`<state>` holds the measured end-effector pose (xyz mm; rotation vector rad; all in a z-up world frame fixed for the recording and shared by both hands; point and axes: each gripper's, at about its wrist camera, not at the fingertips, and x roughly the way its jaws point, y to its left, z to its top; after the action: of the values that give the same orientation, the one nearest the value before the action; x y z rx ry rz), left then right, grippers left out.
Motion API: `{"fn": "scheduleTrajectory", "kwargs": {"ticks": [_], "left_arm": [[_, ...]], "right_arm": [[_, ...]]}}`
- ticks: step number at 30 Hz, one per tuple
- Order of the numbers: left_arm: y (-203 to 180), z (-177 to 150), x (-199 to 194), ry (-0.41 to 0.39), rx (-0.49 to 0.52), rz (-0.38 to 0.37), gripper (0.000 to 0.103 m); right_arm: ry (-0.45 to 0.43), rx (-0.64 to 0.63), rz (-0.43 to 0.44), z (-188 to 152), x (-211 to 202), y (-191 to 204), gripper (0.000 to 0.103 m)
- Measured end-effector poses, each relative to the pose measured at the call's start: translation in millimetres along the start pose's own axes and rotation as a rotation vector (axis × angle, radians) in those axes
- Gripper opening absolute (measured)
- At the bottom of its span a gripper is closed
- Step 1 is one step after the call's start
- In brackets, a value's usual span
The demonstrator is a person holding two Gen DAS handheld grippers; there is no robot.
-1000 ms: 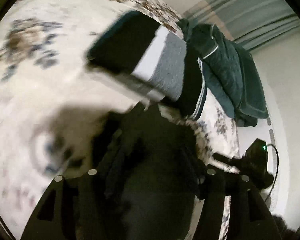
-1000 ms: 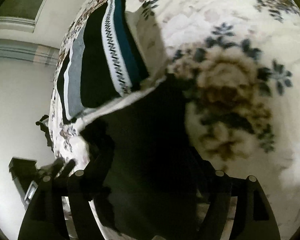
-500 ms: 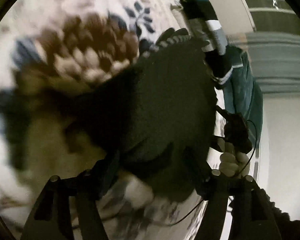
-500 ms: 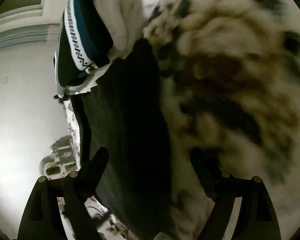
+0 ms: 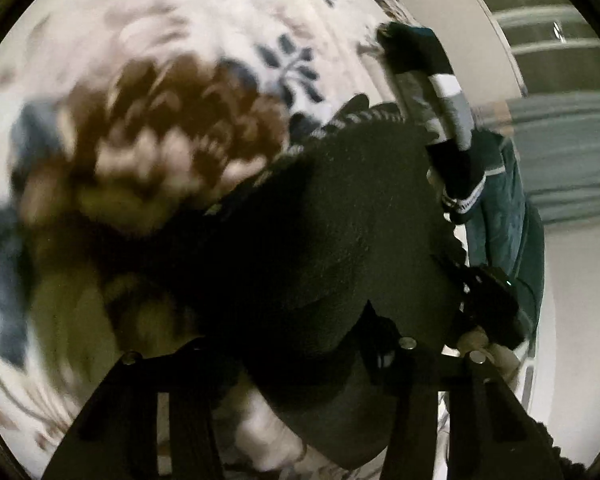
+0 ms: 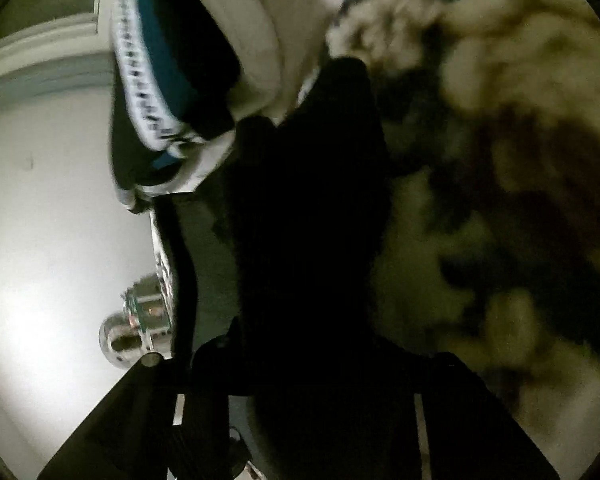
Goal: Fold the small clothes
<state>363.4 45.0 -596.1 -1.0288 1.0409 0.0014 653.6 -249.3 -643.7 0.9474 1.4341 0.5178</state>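
A black garment (image 5: 340,220) lies on the floral bedspread (image 5: 160,140). Its near edge runs between the fingers of my left gripper (image 5: 300,352), which is shut on it, low over the bedspread. In the right wrist view the same black garment (image 6: 308,208) fills the middle. My right gripper (image 6: 312,364) is shut on its near end, close to the bedspread (image 6: 500,160). The fingertips of both grippers are buried in the dark cloth.
A folded stack of striped black, grey and teal clothes (image 5: 440,92) sits just beyond the garment; it also shows in the right wrist view (image 6: 168,80). A dark teal pile (image 5: 504,208) lies behind it. The other gripper and hand (image 5: 488,320) are at the right.
Both grippers have come down from above the bed to just over the bedspread, bringing the black garment with them. It now lies spread out in front of the folded stack.
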Motion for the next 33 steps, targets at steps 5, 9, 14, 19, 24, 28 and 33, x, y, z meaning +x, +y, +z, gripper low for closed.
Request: {"fn": "scheduleTrajectory", "kwargs": {"ticks": [5,9,14,19,24,28,33], "left_arm": [[-9.1,30.0,17.8,0.163,0.153,-0.044,0.045],[-31.6,42.2,44.1,0.317,0.271,-0.102,0.057],[-37.5,32.6,38.3,0.373,0.299,-0.111,0.065],[-20.8,10.6,6.5,0.339,0.294,-0.064,0.067],[-4.8,-15.8,34.8,0.390,0.281,-0.049,0.068],[-20.0,-17.7,49.6,0.292,0.307,-0.086,0.070],[-31.2,-7.4,45.7,0.234,0.259,-0.127,0.022]], "right_arm": [[-0.146,0.206,0.035,-79.9,-76.0,-37.2,0.025],[-0.205,0.422,0.008,-179.2,-123.3,-91.3,0.025],[-0.114,0.469,-0.102,-232.4,-125.7,-124.2,0.042],[-0.096,0.369,-0.201,-213.3,-155.0,-125.1,0.073],[-0.111,0.238,-0.177,-157.6,-166.2,-133.0,0.085],[0.033,0.118,-0.090,-98.4,-114.5,-130.0,0.100],[0.126,0.009,-0.056,-86.1,-88.0,-99.1,0.059]]}}
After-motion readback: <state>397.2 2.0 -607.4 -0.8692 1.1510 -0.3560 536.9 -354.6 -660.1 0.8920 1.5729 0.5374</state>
